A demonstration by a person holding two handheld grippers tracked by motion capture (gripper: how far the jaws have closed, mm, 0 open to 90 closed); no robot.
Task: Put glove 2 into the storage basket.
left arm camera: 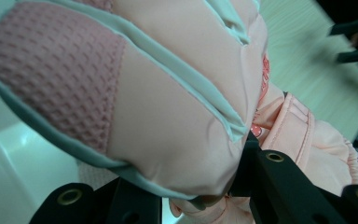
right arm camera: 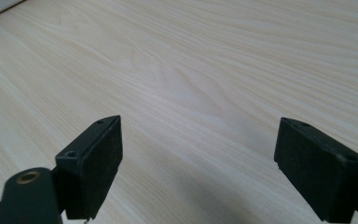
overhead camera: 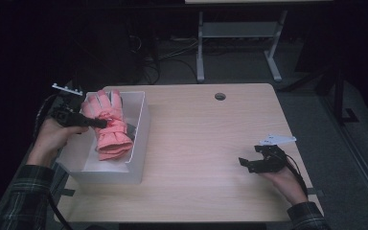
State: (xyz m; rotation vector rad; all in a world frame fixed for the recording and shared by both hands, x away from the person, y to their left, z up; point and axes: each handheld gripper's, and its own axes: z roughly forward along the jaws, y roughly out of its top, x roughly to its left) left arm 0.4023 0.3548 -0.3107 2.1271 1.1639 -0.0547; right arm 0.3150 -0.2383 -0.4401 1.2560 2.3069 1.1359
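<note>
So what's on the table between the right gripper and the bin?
Nothing: in the high view, bare table runs from the right gripper to the bin.

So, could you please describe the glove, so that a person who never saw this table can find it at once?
Look at the light wooden table, then at the white open box on its left side. The glove is over that box, its fingers toward the far end, pinched by the left gripper. It is padded and salmon pink, the only colourful thing here.
</note>
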